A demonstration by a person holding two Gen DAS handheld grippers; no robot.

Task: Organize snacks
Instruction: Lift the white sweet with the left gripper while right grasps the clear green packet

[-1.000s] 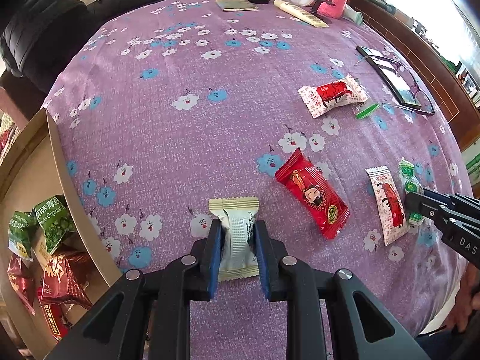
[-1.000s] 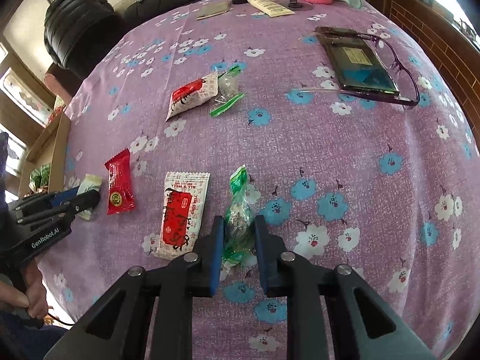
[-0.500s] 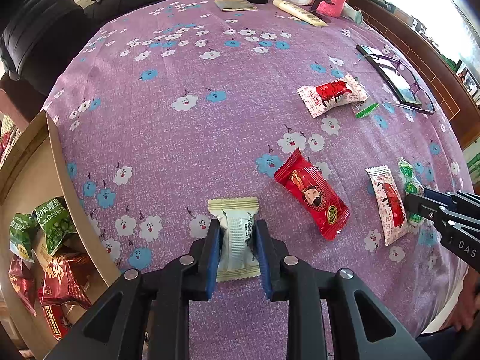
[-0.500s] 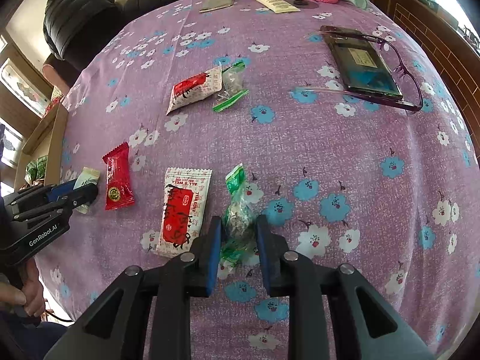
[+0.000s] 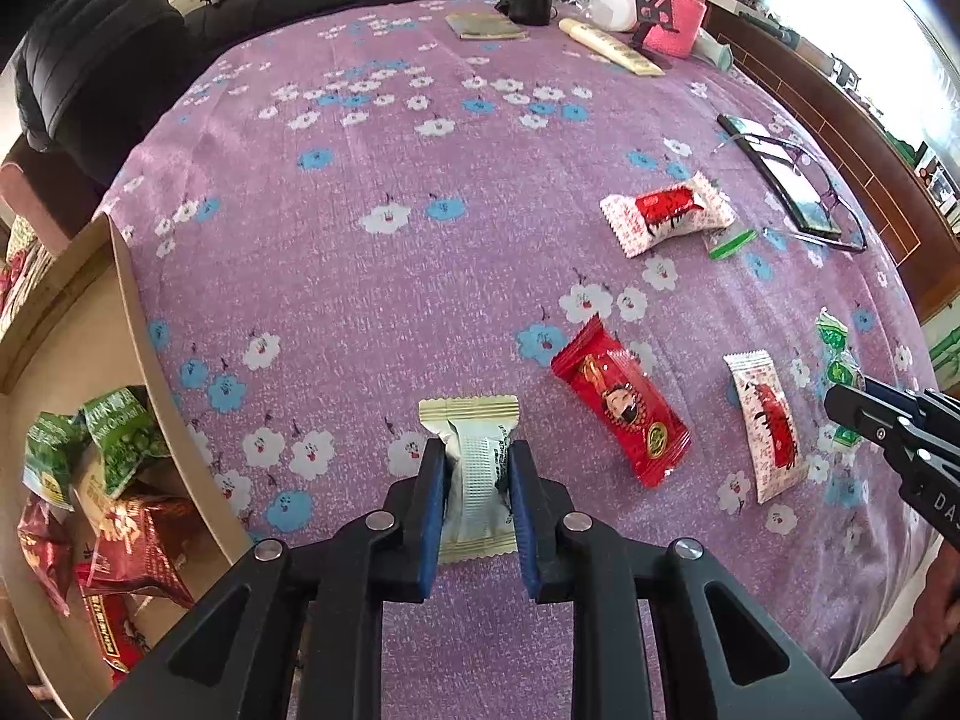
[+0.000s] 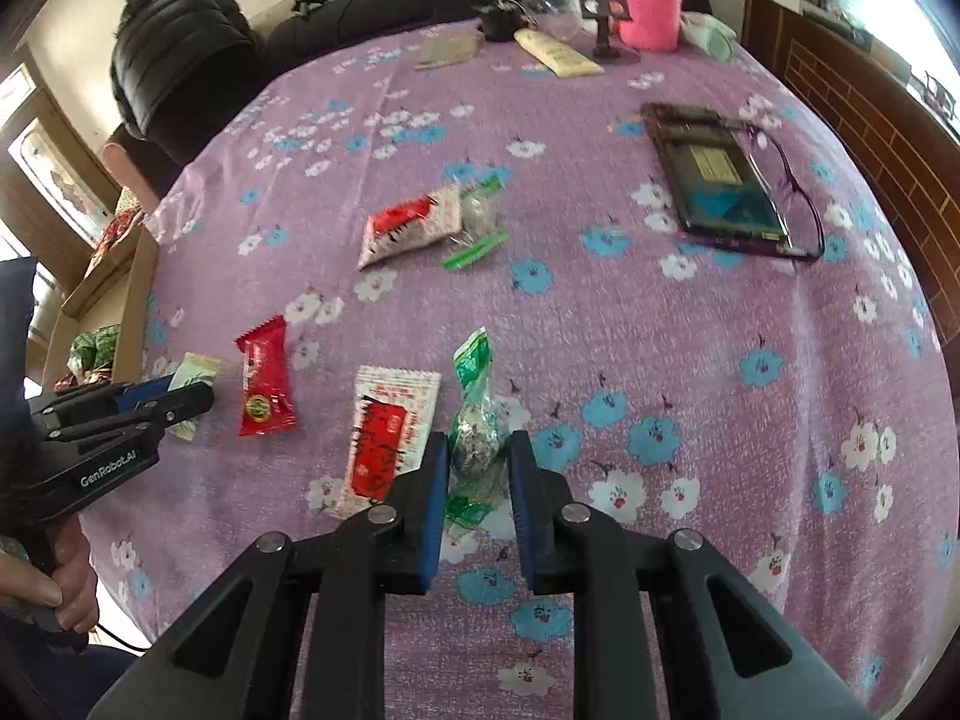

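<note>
L tongs (image 5: 477,483) are shut on white snack (image 5: 476,471); green candy (image 6: 477,438) is squeezed by R tongs (image 6: 478,471); red snack (image 5: 621,402) lies betw. them.

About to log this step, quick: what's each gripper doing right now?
Left gripper: shut on the white snack packet.
Right gripper: shut on the green-wrapped candy.
</note>
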